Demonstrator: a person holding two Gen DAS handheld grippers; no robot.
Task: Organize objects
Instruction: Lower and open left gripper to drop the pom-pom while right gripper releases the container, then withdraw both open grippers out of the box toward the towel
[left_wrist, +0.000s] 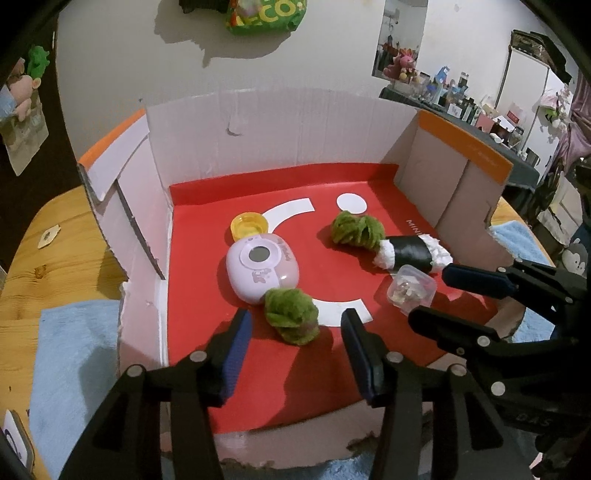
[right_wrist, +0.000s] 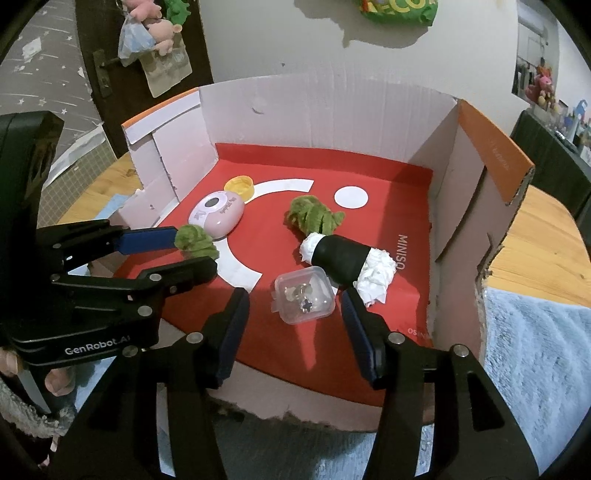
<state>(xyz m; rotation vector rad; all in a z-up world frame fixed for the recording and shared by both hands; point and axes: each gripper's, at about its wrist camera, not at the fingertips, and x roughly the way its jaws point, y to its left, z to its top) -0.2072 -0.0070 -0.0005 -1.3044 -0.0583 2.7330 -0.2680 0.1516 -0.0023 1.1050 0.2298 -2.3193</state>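
Two grippers stand spread over a cardboard box (right_wrist: 332, 110) with a red liner. Left gripper (left_wrist: 295, 328) pinches nothing; a green yarn ball (left_wrist: 291, 315) lies free between its fingertips, touching a pink case (left_wrist: 262, 269) whose lettering is too small to read. Right gripper (right_wrist: 295, 306) likewise grips nothing; a clear plastic box (right_wrist: 304, 295) sits between its fingers, contents indistinct. Liner print reads "MINISO", partly covered by a black-wrapped roll (right_wrist: 343, 258). The left gripper's body reads "GenRobot.AI".
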